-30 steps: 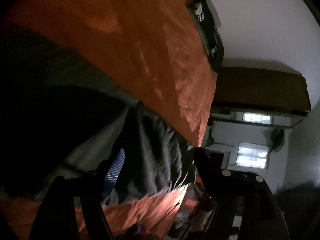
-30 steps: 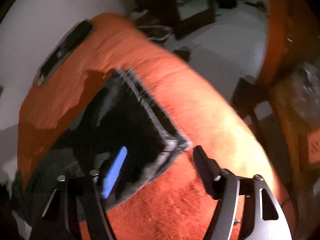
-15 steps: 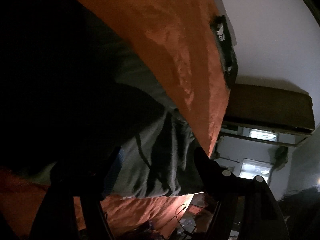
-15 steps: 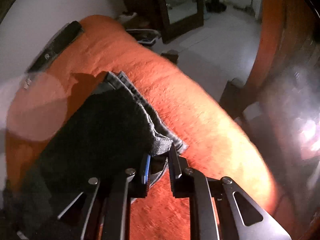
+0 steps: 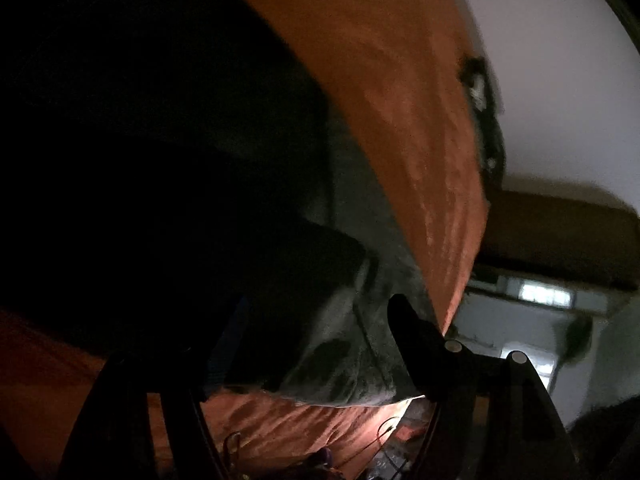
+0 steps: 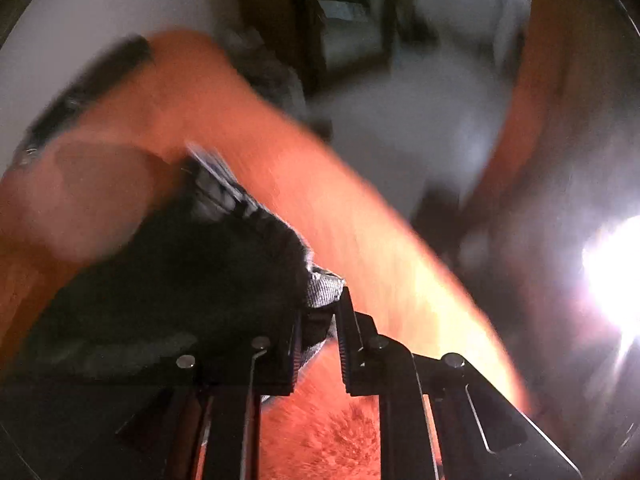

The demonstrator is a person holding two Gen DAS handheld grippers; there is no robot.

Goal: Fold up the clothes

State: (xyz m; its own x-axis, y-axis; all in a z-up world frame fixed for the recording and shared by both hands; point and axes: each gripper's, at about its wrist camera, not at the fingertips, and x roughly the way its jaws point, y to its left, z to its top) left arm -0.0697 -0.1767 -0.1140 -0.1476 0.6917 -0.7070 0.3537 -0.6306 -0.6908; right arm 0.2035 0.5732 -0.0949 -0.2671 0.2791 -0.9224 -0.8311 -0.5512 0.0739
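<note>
A dark garment with a grey ribbed edge lies on the orange bedspread. My right gripper is shut on the garment's grey ribbed corner, which bunches up between the pads. In the left wrist view the same garment shows as dark grey, creased cloth on the orange bedspread. My left gripper hangs open just over it, one finger on each side of a fold; the left finger is lost in shadow. The right wrist view is blurred.
A flat black object lies at the bed's far edge by the white wall, and it shows again in the right wrist view. Dark wooden furniture with a mirror stands beyond the bed. A bright lamp glare is at the right. Cables lie below the bed's edge.
My right gripper has shut on the garment's ribbed corner and pulled it up a little. My left gripper has slid along the garment and come lower, still open.
</note>
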